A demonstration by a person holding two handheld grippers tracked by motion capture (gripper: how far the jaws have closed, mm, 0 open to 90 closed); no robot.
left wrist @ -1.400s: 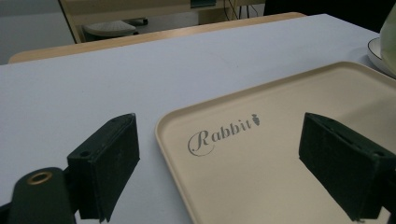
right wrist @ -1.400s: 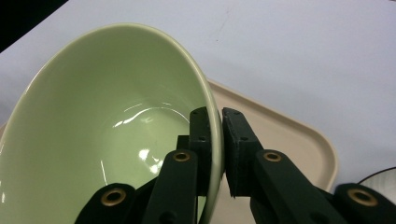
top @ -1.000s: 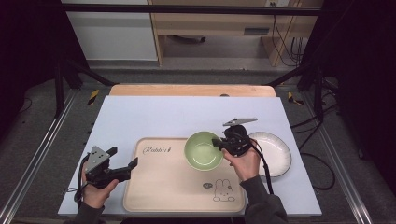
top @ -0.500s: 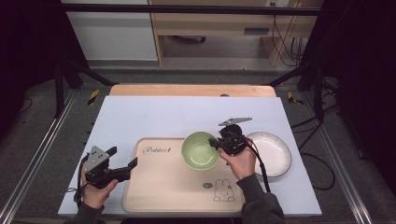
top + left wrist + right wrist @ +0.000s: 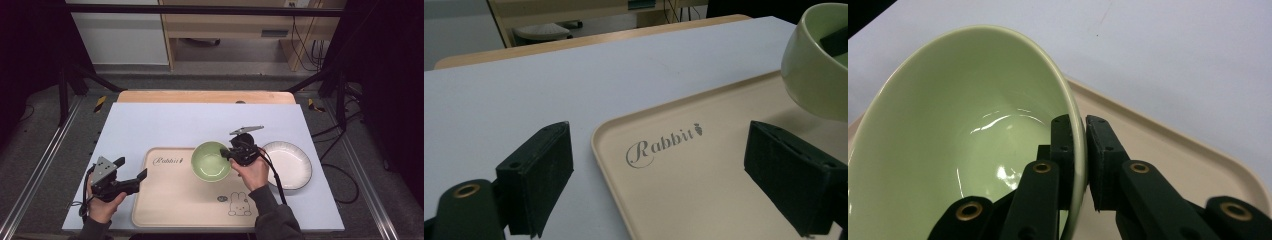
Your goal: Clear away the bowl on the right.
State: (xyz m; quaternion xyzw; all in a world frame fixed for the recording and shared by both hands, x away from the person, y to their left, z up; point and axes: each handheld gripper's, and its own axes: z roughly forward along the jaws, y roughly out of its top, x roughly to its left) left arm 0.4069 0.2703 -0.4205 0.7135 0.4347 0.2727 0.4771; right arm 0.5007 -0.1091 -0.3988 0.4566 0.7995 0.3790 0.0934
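- The table, under a pale blue-grey cover, carries everything else; a bare wooden strip shows along its far edge.
- The beige tray, with "Rabbit" lettering at its far-left corner and a rabbit drawing near its front right, lies on the near middle of the table.
- A white plate rests on the table just right of the tray, apart from it.
- The green bowl is at the tray's far right part; in the left gripper view it appears lifted and tilted over the tray.
- The right gripper, held in a hand at the tray's right side, pinches the bowl's rim, one jaw inside and one outside.
- The left gripper sits at the tray's left edge, jaws spread wide, one over the table cover, the other over the tray.
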